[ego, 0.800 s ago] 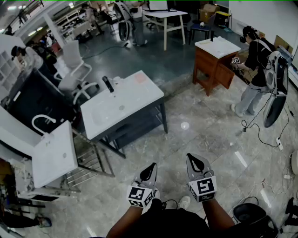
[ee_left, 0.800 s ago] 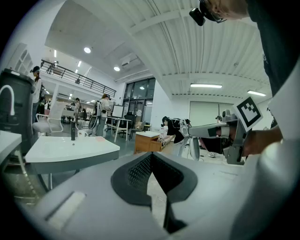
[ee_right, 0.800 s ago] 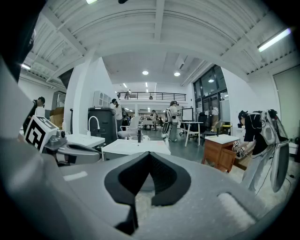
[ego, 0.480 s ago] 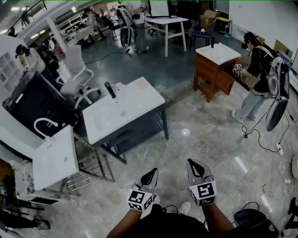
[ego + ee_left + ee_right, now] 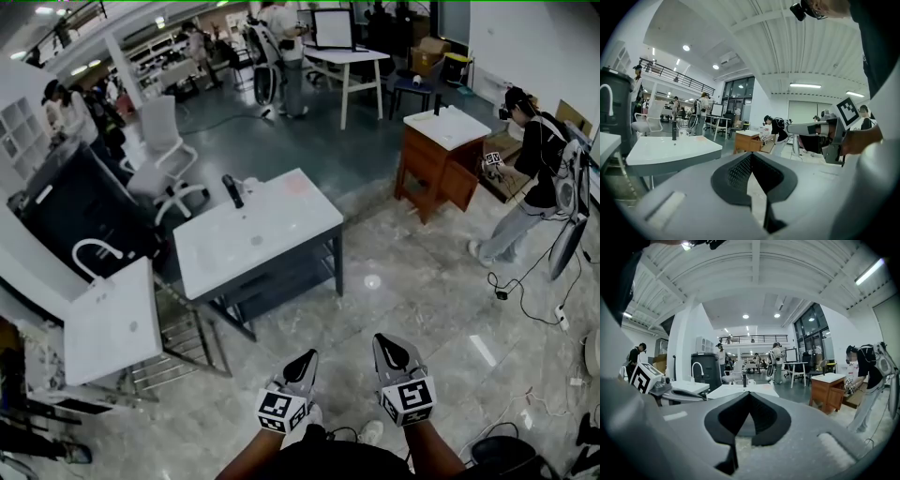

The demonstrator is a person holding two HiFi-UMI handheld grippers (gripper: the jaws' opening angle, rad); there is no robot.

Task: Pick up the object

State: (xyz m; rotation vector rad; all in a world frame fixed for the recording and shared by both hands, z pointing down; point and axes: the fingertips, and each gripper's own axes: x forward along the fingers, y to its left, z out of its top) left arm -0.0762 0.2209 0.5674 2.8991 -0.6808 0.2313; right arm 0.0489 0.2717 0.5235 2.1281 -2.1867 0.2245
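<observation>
A white sink-top table (image 5: 281, 234) stands ahead on a dark frame. Near its far edge are a black upright item (image 5: 232, 191), a small white cup (image 5: 249, 185) and a pinkish patch (image 5: 296, 185). My left gripper (image 5: 303, 359) and right gripper (image 5: 391, 346) are held side by side over the marble floor, well short of the table. Both are shut with nothing between their fingers. The left gripper view shows the table (image 5: 670, 149) to the left of the left gripper (image 5: 749, 154). In the right gripper view the table (image 5: 740, 391) lies straight beyond the right gripper (image 5: 750, 393).
A second white sink top with a curved tap (image 5: 108, 323) sits left on a metal rack. A wooden cabinet (image 5: 441, 159) stands at the right, with a person (image 5: 530, 178) beside it. A white office chair (image 5: 164, 145), a dark bin (image 5: 75, 211) and floor cables (image 5: 525, 281) are around.
The table and room have slid lower and slightly right in the head view. Both grippers sit a little lower in the frame, still shut and side by side.
</observation>
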